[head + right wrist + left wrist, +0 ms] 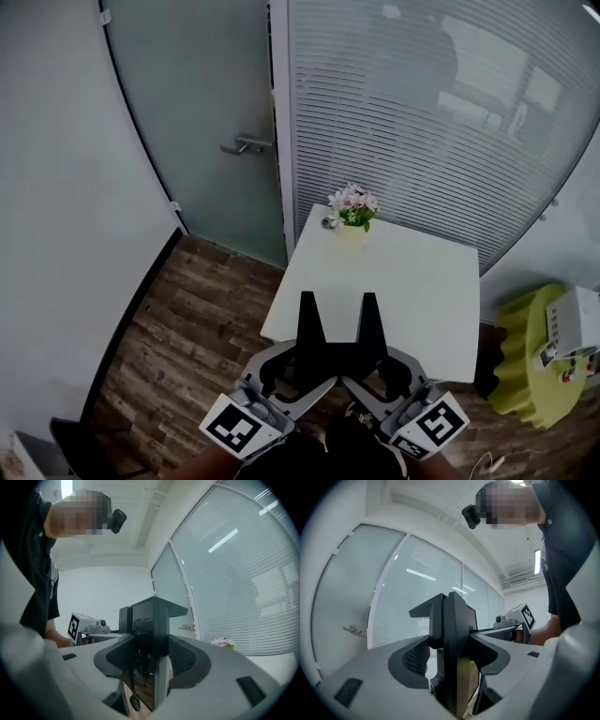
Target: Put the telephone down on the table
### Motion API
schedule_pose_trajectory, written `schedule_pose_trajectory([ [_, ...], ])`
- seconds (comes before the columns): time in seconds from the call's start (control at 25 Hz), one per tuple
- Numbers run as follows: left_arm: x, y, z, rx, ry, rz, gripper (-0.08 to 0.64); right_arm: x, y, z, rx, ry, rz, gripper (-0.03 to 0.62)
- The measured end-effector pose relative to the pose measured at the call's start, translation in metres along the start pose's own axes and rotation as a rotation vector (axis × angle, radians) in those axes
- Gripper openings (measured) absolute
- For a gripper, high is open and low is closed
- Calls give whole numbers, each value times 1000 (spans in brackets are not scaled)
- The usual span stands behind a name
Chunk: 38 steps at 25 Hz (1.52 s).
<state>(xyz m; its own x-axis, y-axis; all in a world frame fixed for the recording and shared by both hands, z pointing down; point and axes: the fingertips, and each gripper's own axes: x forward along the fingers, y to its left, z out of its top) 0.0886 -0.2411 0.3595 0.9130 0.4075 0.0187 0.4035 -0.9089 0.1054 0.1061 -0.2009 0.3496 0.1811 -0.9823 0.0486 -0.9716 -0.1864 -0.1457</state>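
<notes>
A black telephone (337,361) hangs between my two grippers, in front of the near edge of the white table (403,281) and above the floor. My left gripper (307,314) and right gripper (369,314) point up side by side, each shut on the telephone. In the left gripper view the jaws (447,602) clamp a dark slab (461,681). The right gripper view shows the jaws (152,606) pressed on a glossy black panel (140,677) with a coiled cord (134,702) below it. The table top lies beyond the jaws.
A small pot of pink flowers (353,206) stands at the table's far edge. A glass door with a handle (246,145) and a blind-covered glass wall lie behind. A green stool (530,366) with a white box sits at the right. The floor (178,328) is wood.
</notes>
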Motion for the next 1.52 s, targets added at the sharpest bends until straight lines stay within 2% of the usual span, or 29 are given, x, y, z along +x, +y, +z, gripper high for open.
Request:
schedule_pose_trajectory([
  [0.24,77,-5,-11,8,33,-101,267,-26,-71,-7,35,-9,-100,236],
  [0.44,137,0,-16,-4,61,-125,267,-36,-130,-5,52,-21,-127,236],
  [0.64,203,2,-34,-24,115,-145,267,-51,-196,-16,93,10,-155,236],
  [0.88,273,-1,-74,-50,231,-161,267,-71,-267,-49,194,73,-168,236],
  [1.08,312,-4,-119,-134,327,-154,267,-88,-310,-86,289,136,-168,236],
  [1.52,352,16,-193,-306,473,-183,267,-79,-360,-159,471,275,-192,236],
])
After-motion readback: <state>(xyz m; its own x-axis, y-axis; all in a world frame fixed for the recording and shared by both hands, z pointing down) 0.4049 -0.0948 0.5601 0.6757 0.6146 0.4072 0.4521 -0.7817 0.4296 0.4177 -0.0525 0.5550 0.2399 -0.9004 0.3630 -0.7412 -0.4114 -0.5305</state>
